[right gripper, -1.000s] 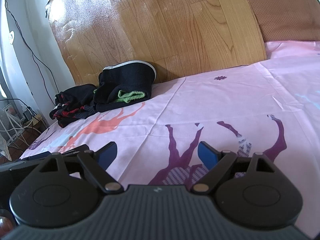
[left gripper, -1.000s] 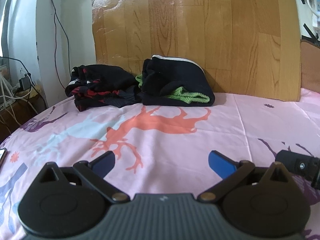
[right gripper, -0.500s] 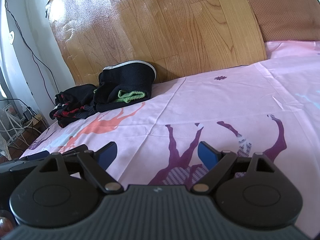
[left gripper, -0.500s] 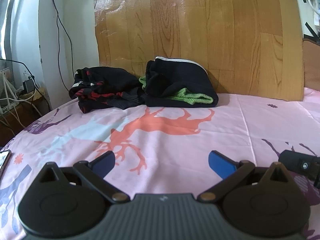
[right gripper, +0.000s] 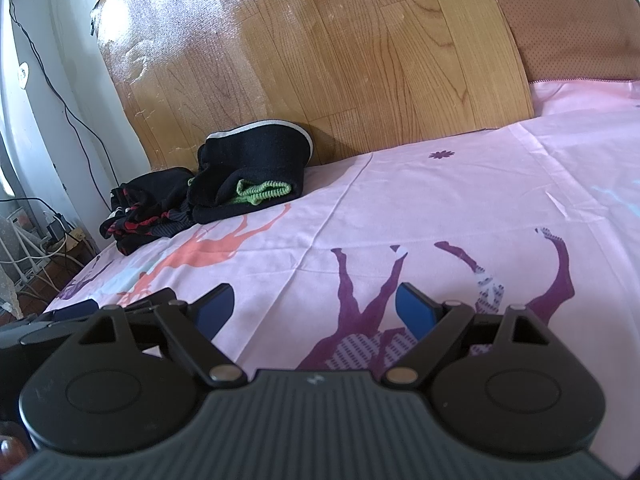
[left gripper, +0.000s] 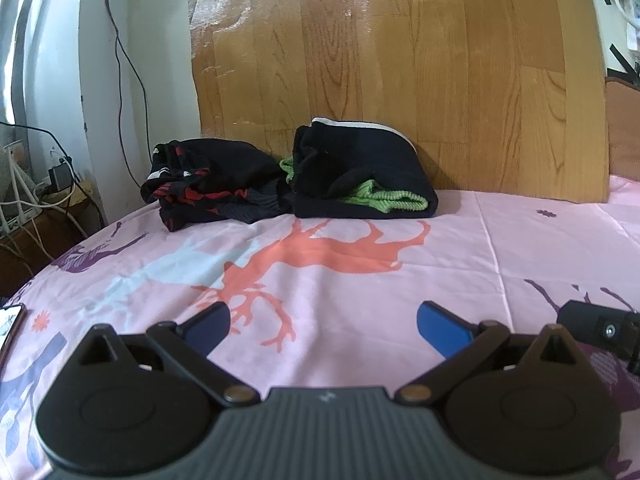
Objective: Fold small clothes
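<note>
A folded stack of black clothes with a green garment inside (left gripper: 360, 172) lies at the far edge of the pink bed sheet (left gripper: 440, 248), against the wooden headboard; it also shows in the right wrist view (right gripper: 252, 176). A crumpled black and red garment (left gripper: 208, 182) lies just left of it, and shows in the right wrist view (right gripper: 144, 208). My left gripper (left gripper: 322, 326) is open and empty, low over the sheet, well short of the clothes. My right gripper (right gripper: 314, 308) is open and empty, over the sheet to the right of the left one.
The wooden headboard (left gripper: 400, 72) stands behind the clothes. A brown cushion (right gripper: 568, 28) is at the far right. Cables and a power strip (left gripper: 36, 196) lie on the floor past the bed's left edge. A phone (left gripper: 10, 320) lies at the sheet's left edge.
My left gripper has shifted slightly, so the clothes sit a little more to the right and lower in its view. The right gripper has not moved.
</note>
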